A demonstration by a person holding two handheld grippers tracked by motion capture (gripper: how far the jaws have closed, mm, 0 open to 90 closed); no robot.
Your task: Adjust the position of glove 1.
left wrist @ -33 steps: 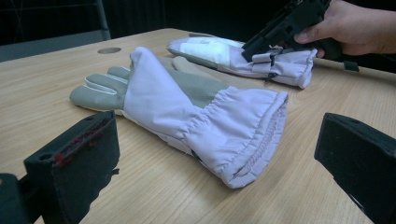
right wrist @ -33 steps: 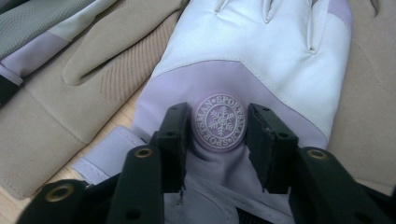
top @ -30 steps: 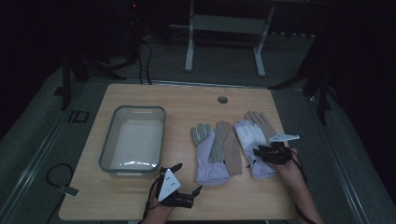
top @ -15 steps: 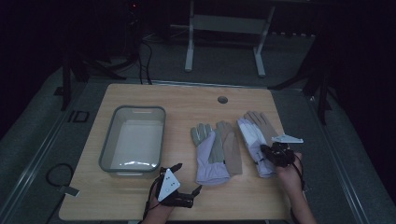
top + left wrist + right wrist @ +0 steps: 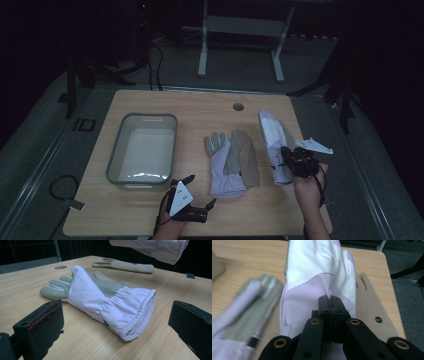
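My right gripper [image 5: 284, 159] is shut on the back of a white and lavender glove [image 5: 271, 136] and holds it tilted up off the table's right side. Its jaws [image 5: 331, 301] pinch a fold of that glove [image 5: 317, 272]. A tan glove [image 5: 372, 305] lies flat underneath. In the middle of the table lie a lavender and grey glove [image 5: 224, 167] and a tan glove [image 5: 247, 155] beside it. My left gripper [image 5: 201, 190] rests open at the front edge, its jaws [image 5: 116, 305] wide apart just short of the lavender glove's cuff [image 5: 130, 310].
A grey plastic bin [image 5: 115, 162] stands on the left half of the wooden table [image 5: 200, 107], with nothing in it. A round cable hole [image 5: 238, 106] sits near the far edge. A dark floor and metal frame legs [image 5: 202, 45] lie beyond the table.
The right gripper has closed on the white and lavender glove and risen with it, so the glove now hangs tilted above the table. The left gripper has stayed where it was.
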